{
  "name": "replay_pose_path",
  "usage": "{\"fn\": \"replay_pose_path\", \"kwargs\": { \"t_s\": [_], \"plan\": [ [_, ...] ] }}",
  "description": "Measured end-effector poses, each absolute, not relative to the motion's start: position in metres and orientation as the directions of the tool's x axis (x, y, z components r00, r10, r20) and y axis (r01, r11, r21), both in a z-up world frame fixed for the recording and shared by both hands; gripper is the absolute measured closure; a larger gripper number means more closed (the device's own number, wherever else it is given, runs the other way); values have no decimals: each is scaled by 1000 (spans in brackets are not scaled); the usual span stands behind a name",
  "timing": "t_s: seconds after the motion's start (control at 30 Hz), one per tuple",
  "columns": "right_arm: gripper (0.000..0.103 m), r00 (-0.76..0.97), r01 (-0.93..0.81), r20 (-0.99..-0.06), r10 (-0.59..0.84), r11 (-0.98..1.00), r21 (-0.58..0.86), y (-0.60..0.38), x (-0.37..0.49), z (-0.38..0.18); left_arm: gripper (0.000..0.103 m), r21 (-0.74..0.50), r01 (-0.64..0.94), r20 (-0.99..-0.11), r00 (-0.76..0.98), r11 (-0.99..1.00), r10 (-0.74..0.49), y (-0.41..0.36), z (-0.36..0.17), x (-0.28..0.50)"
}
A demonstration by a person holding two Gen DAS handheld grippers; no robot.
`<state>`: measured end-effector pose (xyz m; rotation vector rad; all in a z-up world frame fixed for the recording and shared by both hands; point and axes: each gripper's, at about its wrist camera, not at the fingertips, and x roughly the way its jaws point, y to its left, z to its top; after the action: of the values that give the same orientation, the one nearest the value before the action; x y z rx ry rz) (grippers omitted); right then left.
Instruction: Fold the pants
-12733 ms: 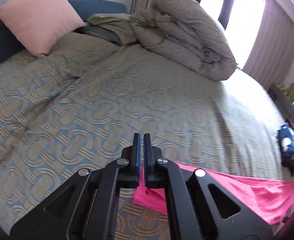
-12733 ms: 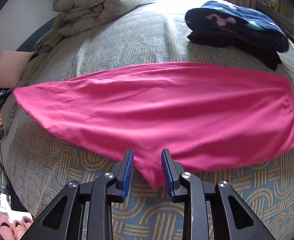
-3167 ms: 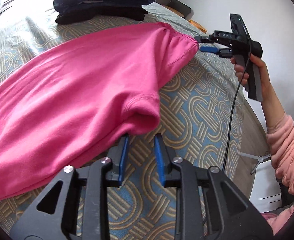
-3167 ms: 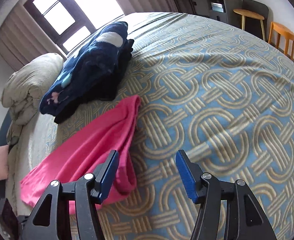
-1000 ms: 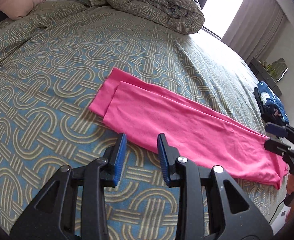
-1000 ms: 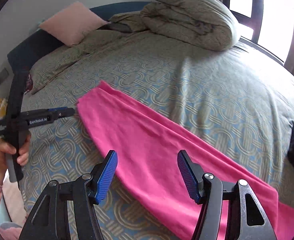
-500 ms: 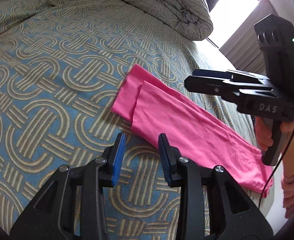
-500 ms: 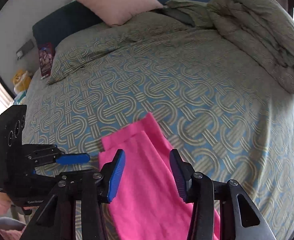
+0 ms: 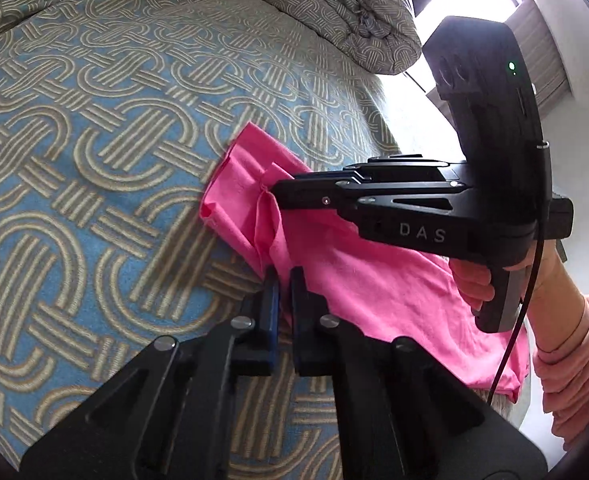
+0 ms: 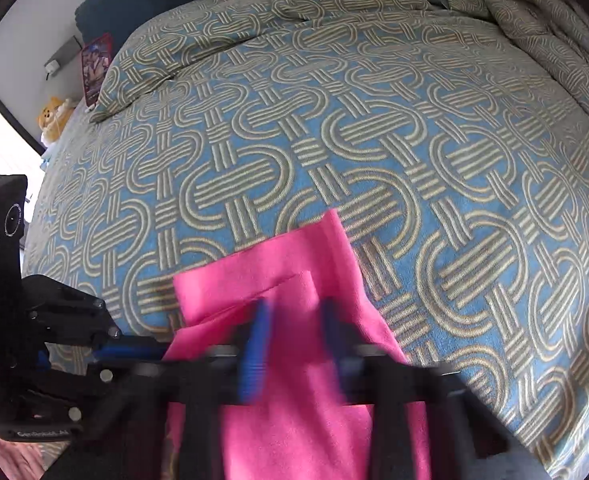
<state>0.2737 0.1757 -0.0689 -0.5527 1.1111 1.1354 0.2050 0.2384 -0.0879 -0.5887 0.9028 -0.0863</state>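
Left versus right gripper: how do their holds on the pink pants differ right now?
The left gripper pinches the pink pants at their near edge. The right gripper pinches farther in, near the leg end, where the cloth bunches into a raised ridge at its tip. Both are shut on the cloth.

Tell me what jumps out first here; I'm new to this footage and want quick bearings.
The bright pink pants lie on the blue and tan patterned bedspread. The right gripper pinches their bunched leg end, and the left gripper is closed on the near edge. A rumpled duvet is heaped behind.
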Motion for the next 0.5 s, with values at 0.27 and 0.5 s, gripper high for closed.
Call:
{"fn": "replay_pose_path", "kwargs": {
  "t_s": [0.27,0.5],
  "plan": [
    [100,60,-910,-850,523,379,169,162,275,-23,97,-498,-134,-666,692,857,-279,239,-48,202],
    [100,87,-921,-849,521,368,132,164,281,-15,97,-473,-135,-681,684,870,-264,243,-44,207]
  ]
}}
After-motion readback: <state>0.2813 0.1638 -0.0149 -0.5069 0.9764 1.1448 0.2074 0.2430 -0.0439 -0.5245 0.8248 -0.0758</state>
